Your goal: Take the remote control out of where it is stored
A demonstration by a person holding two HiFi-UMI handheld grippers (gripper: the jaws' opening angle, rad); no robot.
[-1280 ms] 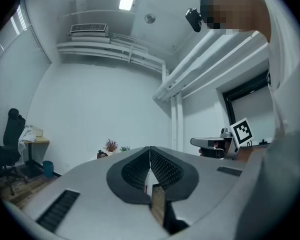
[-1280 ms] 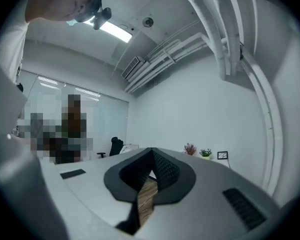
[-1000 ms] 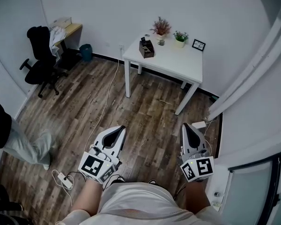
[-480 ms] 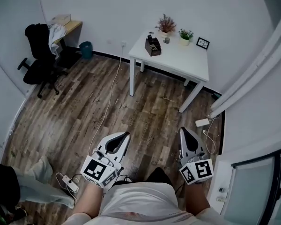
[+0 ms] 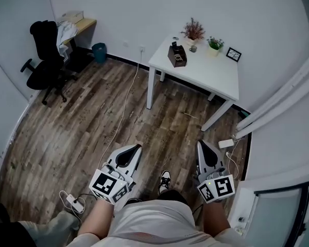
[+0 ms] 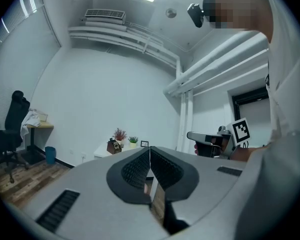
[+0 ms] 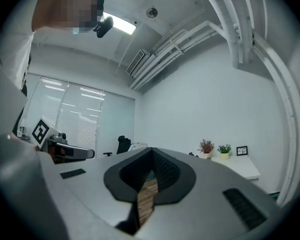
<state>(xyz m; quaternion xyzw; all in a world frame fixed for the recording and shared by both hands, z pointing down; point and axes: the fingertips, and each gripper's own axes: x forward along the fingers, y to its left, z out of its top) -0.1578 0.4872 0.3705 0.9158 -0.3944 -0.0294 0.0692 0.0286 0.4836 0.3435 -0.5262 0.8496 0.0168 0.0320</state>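
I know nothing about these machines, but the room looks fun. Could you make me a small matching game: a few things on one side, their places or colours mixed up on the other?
Things:
1. office chair
2. bin
3. picture frame
4. power strip

Place or colour:
A. on the white table, at its far right corner
B. on the floor, left of the left claw
C. black
D. teal

Pairs: 1-C, 2-D, 3-A, 4-B.
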